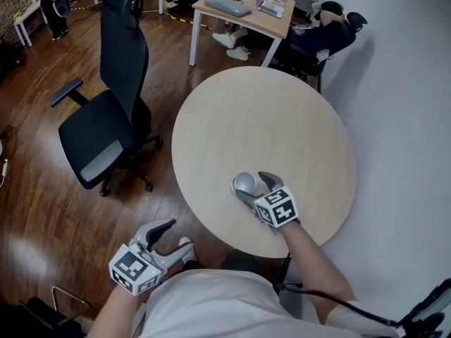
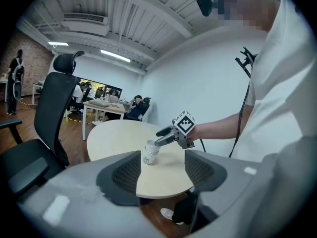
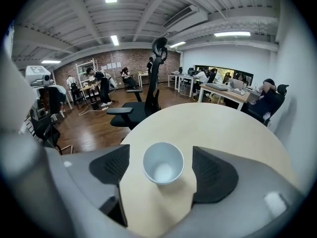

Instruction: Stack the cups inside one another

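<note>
My right hand-held gripper (image 1: 252,184) hangs over the near part of the round table (image 1: 282,111). Its jaws are spread wide to either side of the white cup (image 3: 163,162) and touch neither wall. The cup stands upright on the table, mouth up. My left hand-held gripper (image 1: 178,235) is off the table's near edge, over the floor, released and empty.

White cups (image 1: 244,183), one nested in another, upright, on table (image 1: 282,111)

No legible txt, nos. or brands anywhere; dark print on cup (image 2: 150,153) side too small to read in left gripper view.
</note>
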Available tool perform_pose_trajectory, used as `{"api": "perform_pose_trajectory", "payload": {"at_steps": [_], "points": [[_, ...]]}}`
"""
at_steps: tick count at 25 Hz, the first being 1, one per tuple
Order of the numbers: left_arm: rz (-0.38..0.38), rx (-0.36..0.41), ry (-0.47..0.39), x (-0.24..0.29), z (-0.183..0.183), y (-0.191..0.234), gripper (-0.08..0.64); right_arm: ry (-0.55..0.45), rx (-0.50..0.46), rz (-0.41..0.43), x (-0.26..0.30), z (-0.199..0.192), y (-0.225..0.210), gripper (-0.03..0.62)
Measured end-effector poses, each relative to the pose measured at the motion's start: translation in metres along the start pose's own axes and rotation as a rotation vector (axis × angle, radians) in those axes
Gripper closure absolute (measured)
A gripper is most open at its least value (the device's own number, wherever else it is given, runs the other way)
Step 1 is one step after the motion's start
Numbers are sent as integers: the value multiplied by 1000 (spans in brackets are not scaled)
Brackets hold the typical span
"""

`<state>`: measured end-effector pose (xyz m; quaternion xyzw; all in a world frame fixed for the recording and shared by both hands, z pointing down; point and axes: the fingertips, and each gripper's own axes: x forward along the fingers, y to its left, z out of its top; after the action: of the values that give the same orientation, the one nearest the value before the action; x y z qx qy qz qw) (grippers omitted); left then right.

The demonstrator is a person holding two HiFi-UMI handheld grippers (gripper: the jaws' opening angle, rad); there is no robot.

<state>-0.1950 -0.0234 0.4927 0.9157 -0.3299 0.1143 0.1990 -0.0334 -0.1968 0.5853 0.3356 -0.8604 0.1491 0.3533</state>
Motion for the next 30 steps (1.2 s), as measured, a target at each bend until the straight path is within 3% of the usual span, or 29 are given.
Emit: {"api": "perform_pose_trajectory", "payload": {"at_steps": [7,12,18,22,30], "points": [[-46,-4,-10,-4,-8,-4,267,-26,41,-54,-45,-8,14,187],[-37,14,-27,5,-8,-16,267,-83,76,-36,-85,-20,36,187],[41,83,-122,27,19,-61,278,-91,43,18,-139,-49,50,187],[106,71,-160,54,21,-107,304,-118,37,20,-191,-92,41,187],[195,26,-153,81,-2,-195,294,-171,-22,84,-272,-157,40,187]]}}
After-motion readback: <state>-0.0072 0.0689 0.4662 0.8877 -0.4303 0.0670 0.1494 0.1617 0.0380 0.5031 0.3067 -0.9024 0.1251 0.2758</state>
